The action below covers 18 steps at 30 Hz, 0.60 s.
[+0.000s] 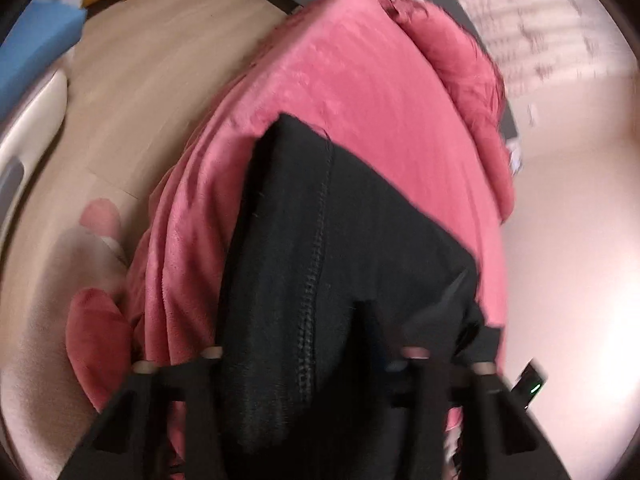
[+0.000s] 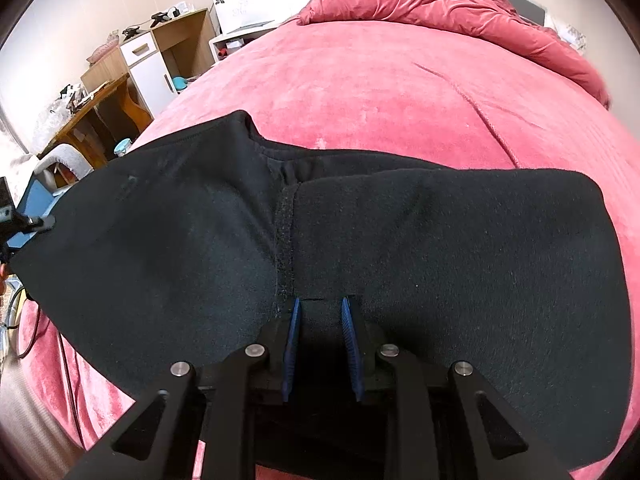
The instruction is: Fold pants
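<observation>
Black pants point(image 2: 440, 248) lie spread across a pink-covered bed point(image 2: 380, 92). My right gripper point(image 2: 320, 304) has its blue-padded fingers point(image 2: 294, 332) pinching a fold of the pants at the near edge, beside the centre seam point(image 2: 285, 240). In the blurred left wrist view the pants point(image 1: 328, 264) hang over the gripper; my left gripper point(image 1: 320, 356) is mostly covered by the cloth, so its jaws are hidden. The left gripper's body also shows at the left edge of the right wrist view point(image 2: 16, 220), at the pants' far left end.
A bunched pink duvet point(image 2: 460, 4) lies at the head of the bed. Wooden desks and a white cabinet point(image 2: 148, 64) stand left of the bed. Wood floor point(image 1: 152, 92) and a pink slipper point(image 1: 96, 336) lie beside the bed. A cable point(image 2: 68, 360) hangs over the bed's left side.
</observation>
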Each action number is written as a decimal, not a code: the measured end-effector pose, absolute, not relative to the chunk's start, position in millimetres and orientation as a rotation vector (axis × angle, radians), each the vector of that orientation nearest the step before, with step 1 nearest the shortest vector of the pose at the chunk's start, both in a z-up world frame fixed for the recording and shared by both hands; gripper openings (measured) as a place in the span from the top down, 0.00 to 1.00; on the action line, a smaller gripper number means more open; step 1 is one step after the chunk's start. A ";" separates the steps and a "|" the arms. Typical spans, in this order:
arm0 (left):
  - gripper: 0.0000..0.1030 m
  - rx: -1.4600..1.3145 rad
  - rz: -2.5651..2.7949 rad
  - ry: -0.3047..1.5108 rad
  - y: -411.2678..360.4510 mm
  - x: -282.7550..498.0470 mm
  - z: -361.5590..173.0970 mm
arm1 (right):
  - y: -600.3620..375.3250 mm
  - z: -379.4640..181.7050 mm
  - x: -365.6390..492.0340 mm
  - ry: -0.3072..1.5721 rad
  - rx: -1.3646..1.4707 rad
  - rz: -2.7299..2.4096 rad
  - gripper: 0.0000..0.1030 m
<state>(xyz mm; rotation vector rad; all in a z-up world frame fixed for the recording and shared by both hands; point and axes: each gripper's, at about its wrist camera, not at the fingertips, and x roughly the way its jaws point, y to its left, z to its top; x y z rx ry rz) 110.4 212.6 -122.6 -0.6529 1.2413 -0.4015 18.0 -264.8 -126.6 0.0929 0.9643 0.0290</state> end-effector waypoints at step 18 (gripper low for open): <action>0.89 -0.702 -0.398 1.151 193.6 101.6 -69.3 | -273.0 -126.5 17.6 0.968 0.146 0.044 0.77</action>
